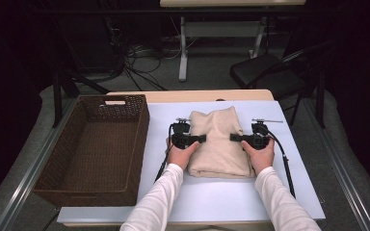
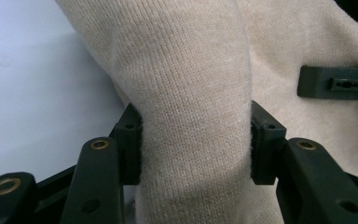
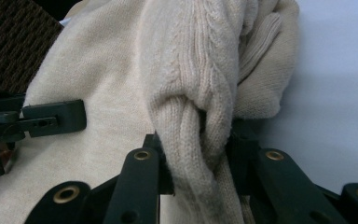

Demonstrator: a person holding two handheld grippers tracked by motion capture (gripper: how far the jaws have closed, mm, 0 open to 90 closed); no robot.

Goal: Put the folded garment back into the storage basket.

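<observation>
The folded cream sweater lies on the white table, just right of the brown wicker basket. My left tongs clamp a fold at its left edge; my right tongs pinch its right edge

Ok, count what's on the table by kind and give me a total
Folded cream sweater: 1
Brown wicker basket: 1
Hand-held grippers, left and right, each clamped on a sweater edge: 2
Total: 4
</observation>
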